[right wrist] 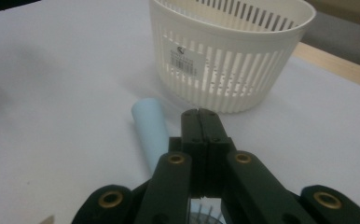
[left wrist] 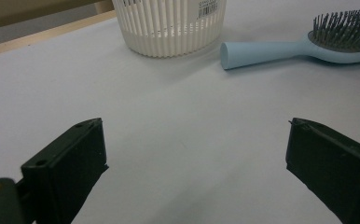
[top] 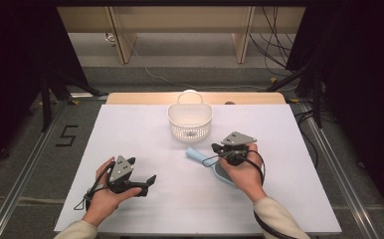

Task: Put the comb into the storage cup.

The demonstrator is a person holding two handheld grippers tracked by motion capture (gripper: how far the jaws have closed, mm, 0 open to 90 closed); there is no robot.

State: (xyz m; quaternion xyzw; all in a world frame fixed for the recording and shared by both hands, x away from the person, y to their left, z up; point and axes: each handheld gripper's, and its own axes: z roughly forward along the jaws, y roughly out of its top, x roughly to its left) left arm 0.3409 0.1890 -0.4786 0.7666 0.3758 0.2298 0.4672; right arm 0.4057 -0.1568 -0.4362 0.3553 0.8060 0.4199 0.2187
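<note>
My right tool (top: 219, 148) is clenched empty above the blue hairbrush (left wrist: 308, 46), near the white basket (top: 190, 121); my left tool (top: 143, 174) is released.

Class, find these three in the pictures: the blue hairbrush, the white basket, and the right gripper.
blue hairbrush (left wrist: 262, 52), left gripper view, on its handle.
white basket (right wrist: 243, 74), right gripper view, on its slotted side wall.
right gripper (right wrist: 200, 114), right gripper view, where its fingers meet, shut.

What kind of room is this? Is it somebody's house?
Probably not a house; more likely a lab or test room. A white table stands between black curtains, cables trail on the floor, and a white basket and blue hairbrush lie ready.
</note>
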